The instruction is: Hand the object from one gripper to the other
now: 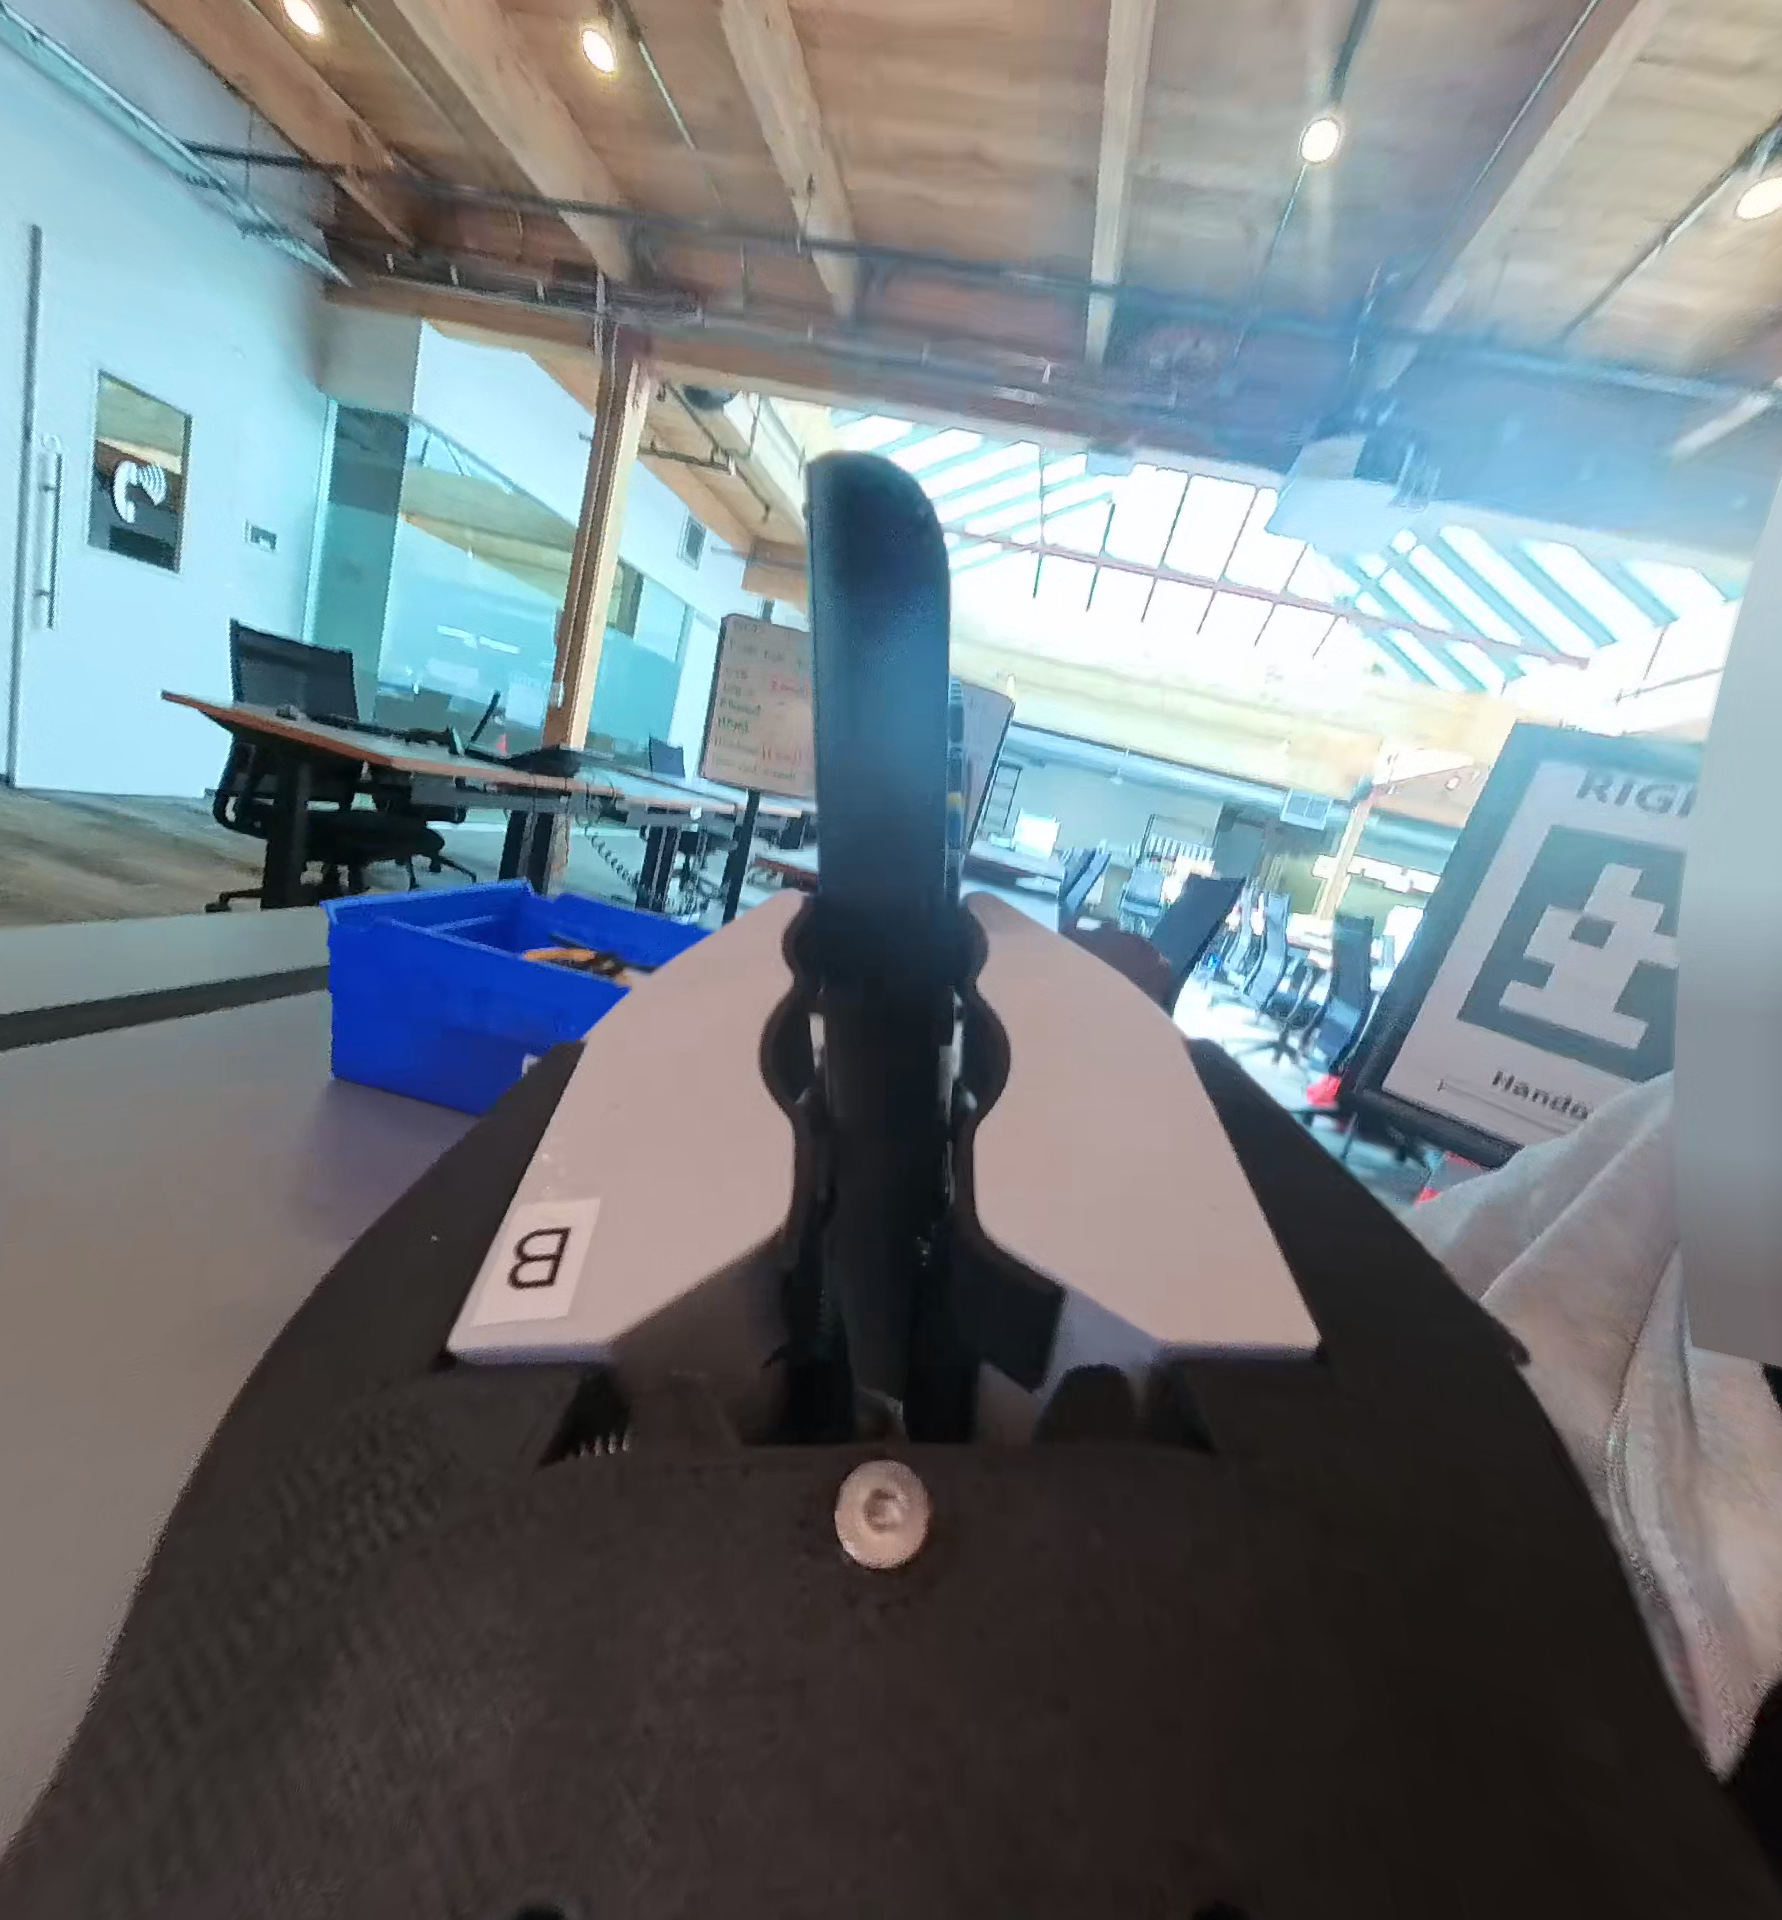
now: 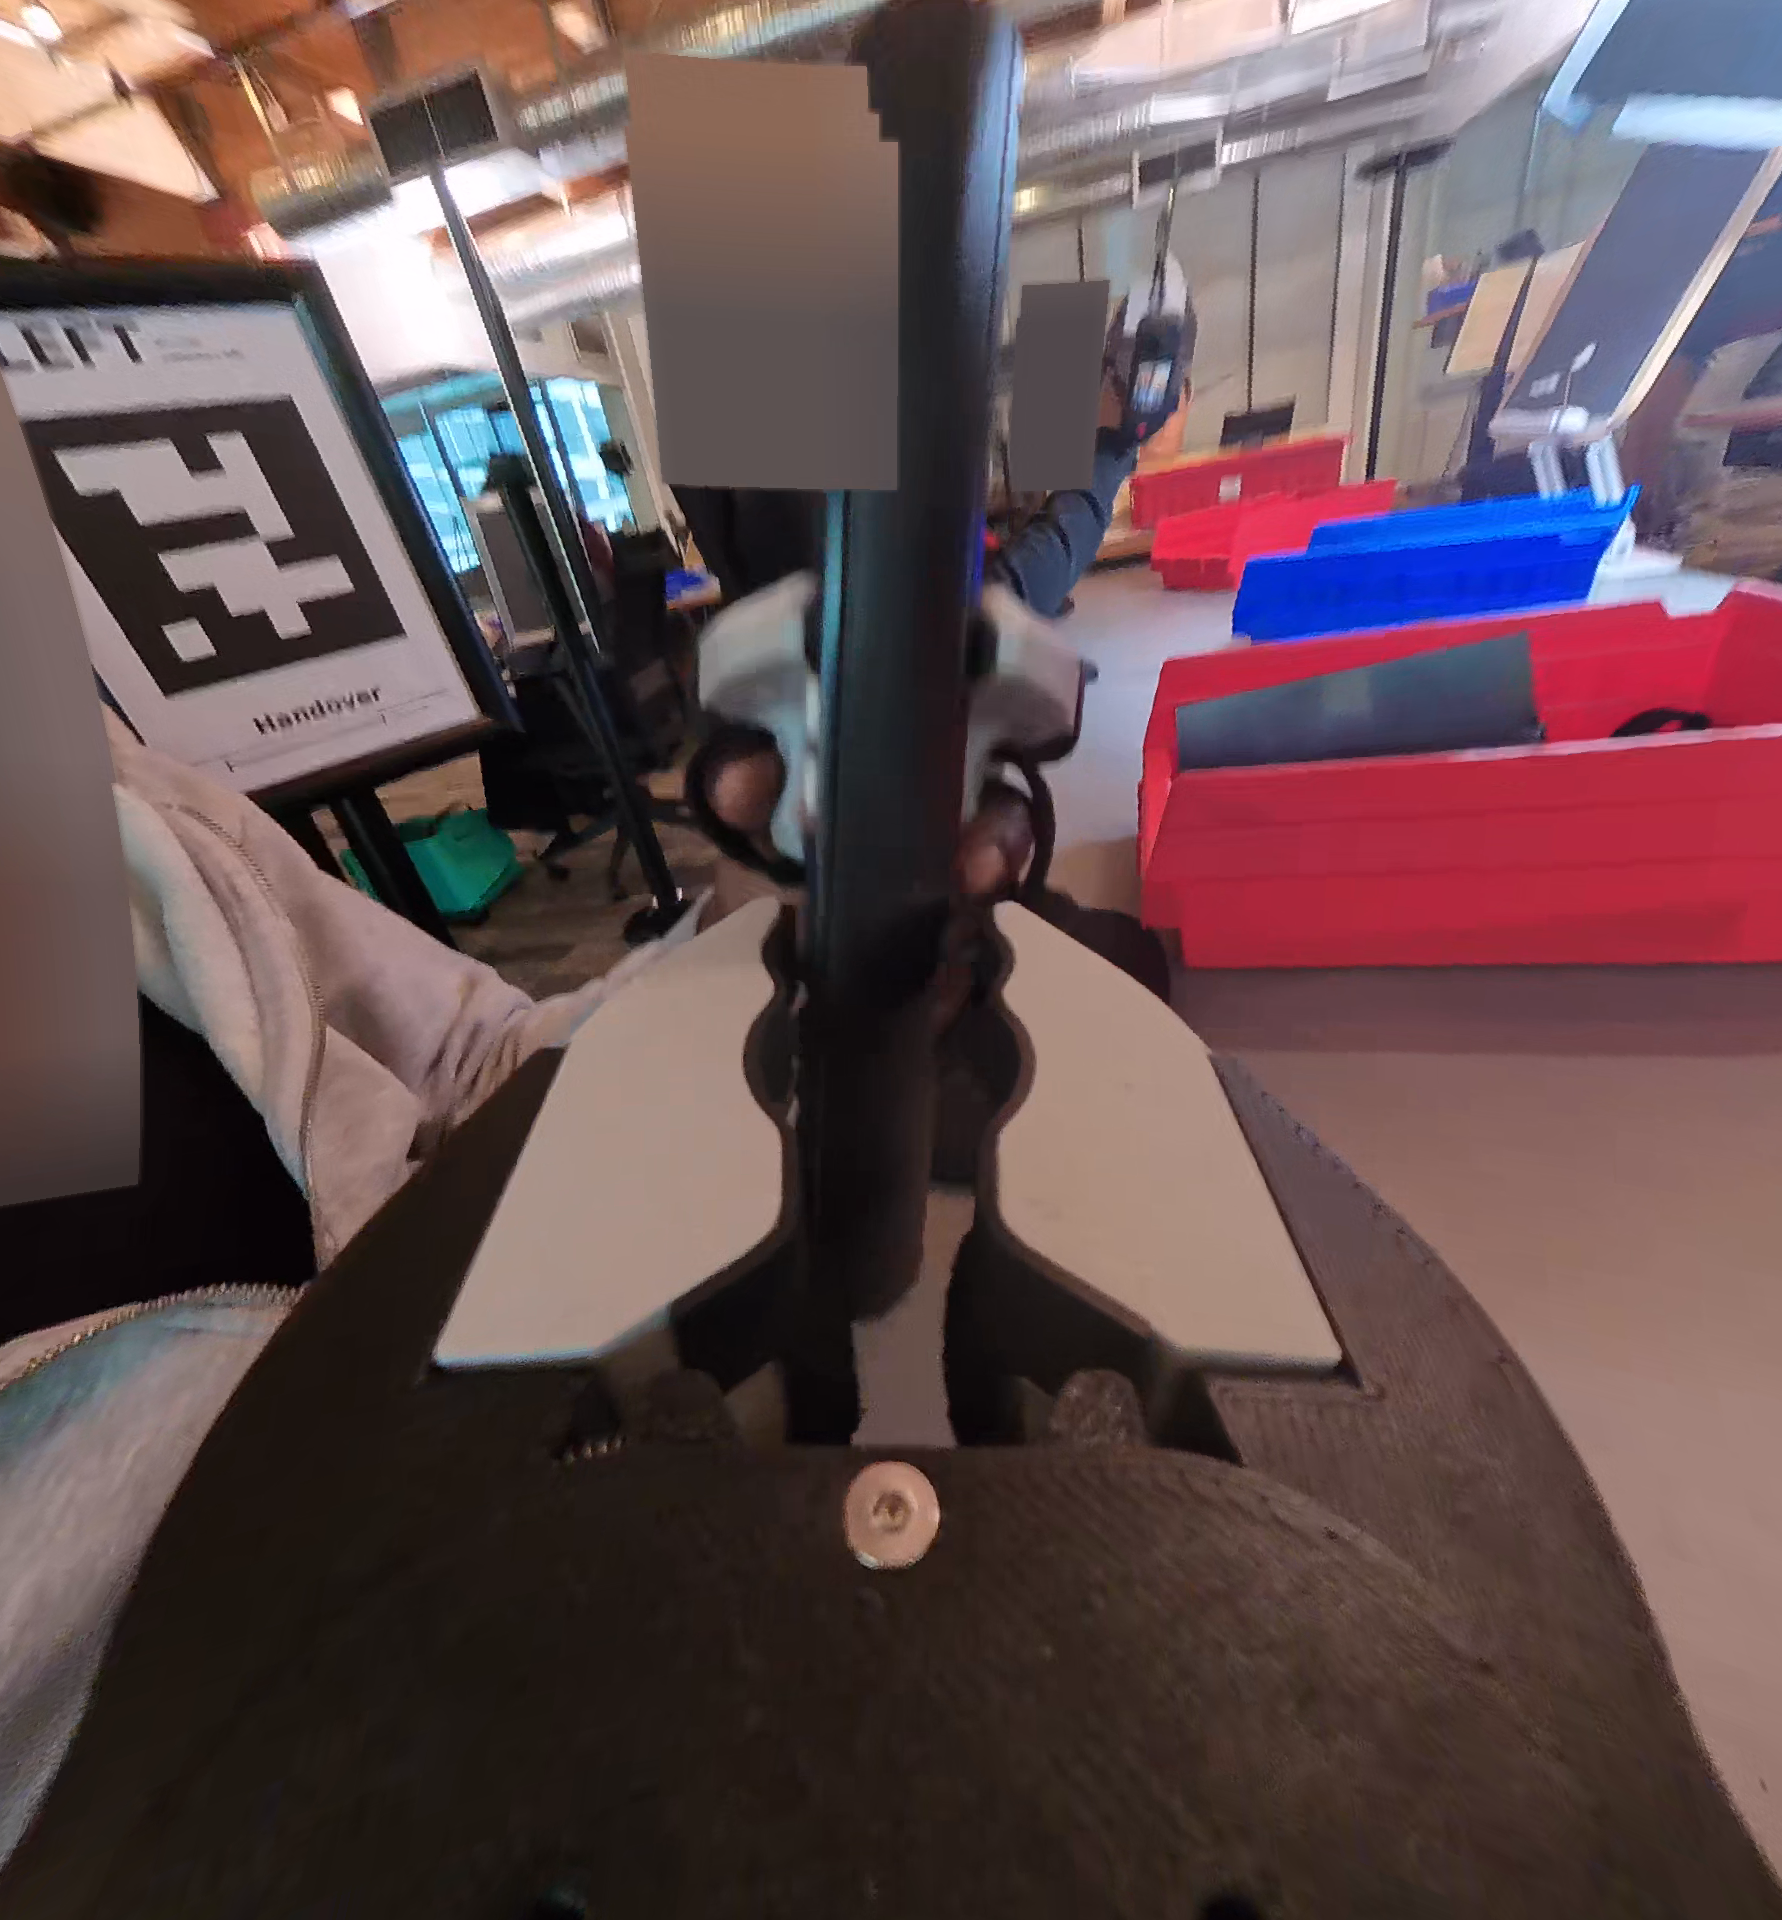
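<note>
Both grippers pinch the object (image 1: 879, 686) mid-handover, left gripper (image 1: 882, 935) clamped on one end, right gripper (image 2: 882, 935) gripping the other, likely so it can't drop before left lets go.

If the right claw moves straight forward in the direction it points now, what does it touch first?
Probably the other claw: it sits directly ahead, on the same black object that the right claw has between its fingers. Depth is unclear, and the image is blurred.
</note>
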Demonstrator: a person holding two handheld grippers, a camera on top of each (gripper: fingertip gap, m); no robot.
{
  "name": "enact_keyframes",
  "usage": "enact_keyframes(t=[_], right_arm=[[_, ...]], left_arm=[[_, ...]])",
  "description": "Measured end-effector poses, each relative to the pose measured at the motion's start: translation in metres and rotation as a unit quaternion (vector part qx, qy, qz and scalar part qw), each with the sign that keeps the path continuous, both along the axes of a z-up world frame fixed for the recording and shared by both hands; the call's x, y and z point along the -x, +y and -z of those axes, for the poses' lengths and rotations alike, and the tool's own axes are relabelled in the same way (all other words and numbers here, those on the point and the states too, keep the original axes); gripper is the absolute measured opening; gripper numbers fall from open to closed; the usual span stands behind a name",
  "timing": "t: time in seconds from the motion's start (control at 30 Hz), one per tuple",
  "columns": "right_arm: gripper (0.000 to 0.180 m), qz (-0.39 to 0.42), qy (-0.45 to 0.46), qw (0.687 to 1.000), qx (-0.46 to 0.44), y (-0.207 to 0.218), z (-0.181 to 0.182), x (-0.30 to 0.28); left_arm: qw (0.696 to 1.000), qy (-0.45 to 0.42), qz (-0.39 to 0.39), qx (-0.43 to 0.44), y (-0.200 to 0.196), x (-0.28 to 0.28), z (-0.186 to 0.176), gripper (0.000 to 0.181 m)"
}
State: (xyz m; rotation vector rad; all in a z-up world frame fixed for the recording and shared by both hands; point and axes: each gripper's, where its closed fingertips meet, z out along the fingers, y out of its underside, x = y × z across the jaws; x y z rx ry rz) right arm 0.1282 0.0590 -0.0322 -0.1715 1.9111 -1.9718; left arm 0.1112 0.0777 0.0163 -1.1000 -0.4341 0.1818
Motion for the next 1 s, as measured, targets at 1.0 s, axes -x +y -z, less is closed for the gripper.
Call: enact_keyframes(t=[1.0], right_arm=[[0.057, 0.021, -0.172, 0.963, 0.205, 0.031, -0.057, 0.037]], left_arm=[[0.961, 0.053, -0.106, -0.251, -0.074, -0.015, -0.031, 0.023]])
